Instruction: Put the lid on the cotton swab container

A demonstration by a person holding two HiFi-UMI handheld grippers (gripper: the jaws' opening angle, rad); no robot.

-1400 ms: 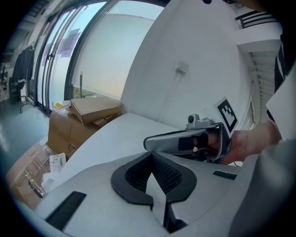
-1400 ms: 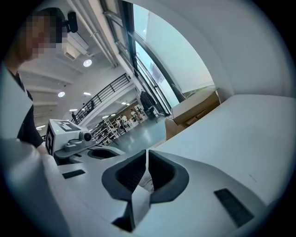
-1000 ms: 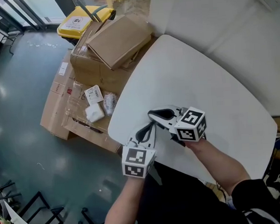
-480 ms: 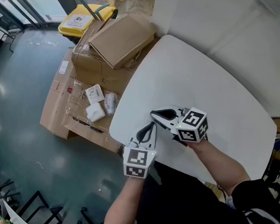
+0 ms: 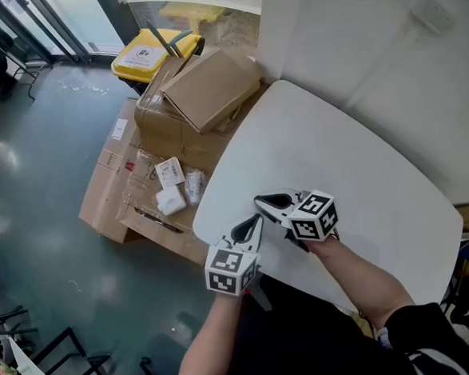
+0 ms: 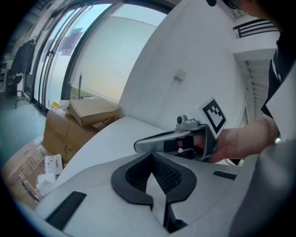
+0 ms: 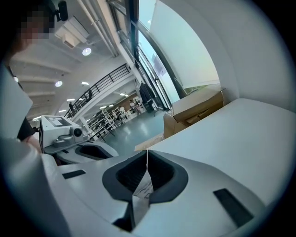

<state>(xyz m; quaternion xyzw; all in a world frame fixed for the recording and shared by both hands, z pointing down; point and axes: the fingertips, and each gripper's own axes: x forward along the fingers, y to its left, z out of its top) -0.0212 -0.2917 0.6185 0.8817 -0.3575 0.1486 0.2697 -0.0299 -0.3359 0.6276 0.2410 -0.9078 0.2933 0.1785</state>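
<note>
Held low over one white table (image 5: 340, 155), left gripper (image 5: 256, 220) beside right gripper (image 5: 261, 199), both pinched closed, empty.

- The tabletop (image 5: 337, 167) was white, smooth and matt.
- The left gripper (image 5: 255, 220) and right gripper (image 5: 259, 198) had pale grey, smooth plastic shells.
- The pads (image 6: 173, 175) lining the jaws were black, matt and finely ribbed.
- The boxes (image 5: 211, 88) were dull brown cardboard.
- The floor (image 5: 41, 172) was smooth with a sheen.
</note>
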